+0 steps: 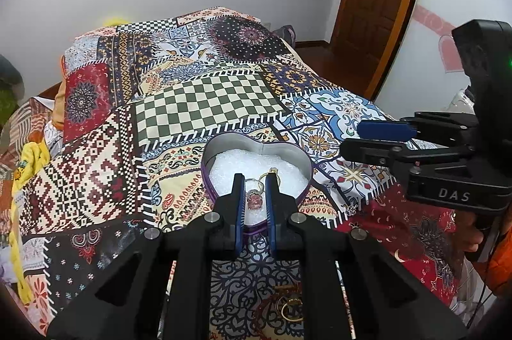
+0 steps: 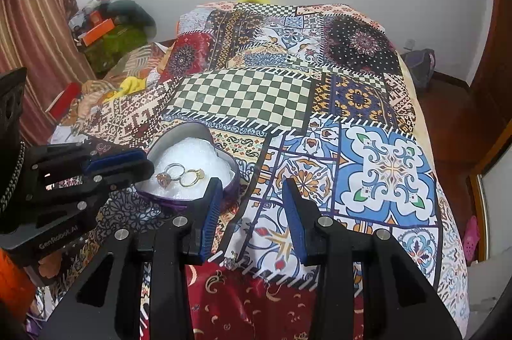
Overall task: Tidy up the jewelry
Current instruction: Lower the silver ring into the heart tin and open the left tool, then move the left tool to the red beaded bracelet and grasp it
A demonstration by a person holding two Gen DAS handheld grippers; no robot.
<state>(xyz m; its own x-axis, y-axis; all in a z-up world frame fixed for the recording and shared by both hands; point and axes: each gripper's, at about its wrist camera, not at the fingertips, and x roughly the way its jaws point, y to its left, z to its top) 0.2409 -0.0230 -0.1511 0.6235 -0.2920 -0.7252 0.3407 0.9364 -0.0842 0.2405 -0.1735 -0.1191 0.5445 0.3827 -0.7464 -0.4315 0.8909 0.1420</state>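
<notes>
Left gripper (image 1: 255, 180), fingers a narrow gap apart with nothing clamped between them, hangs over the near edge of the tin; through the gap the pink stone shows, lying on the padding below. Right gripper (image 2: 252, 183), fingers spread wide and empty, hangs over the bed to the right of the tin.

Bed (image 2: 384, 154): covered by a patchwork quilt (image 1: 204, 103) of checkered, floral and geometric panels.

Heart-shaped tin (image 1: 288, 149): metal wall, purple outer band, resting on the quilt and filled with white padding (image 2: 188, 151).

Pink-stone ring (image 2: 164, 178): silver band, lying on the padding at the near side of the tin, just beyond the left gripper's fingertips in the right wrist view.

Gold ring (image 2: 192, 177): lying on the padding immediately right of the pink-stone ring, its band touching or overlapping the silver one.

Small sparkling piece (image 2: 231, 263): on the quilt outside the tin, below the right gripper; too small to identify.

Gold jewelry (image 1: 289, 306): loose on the quilt under the left gripper, partly hidden.
</notes>
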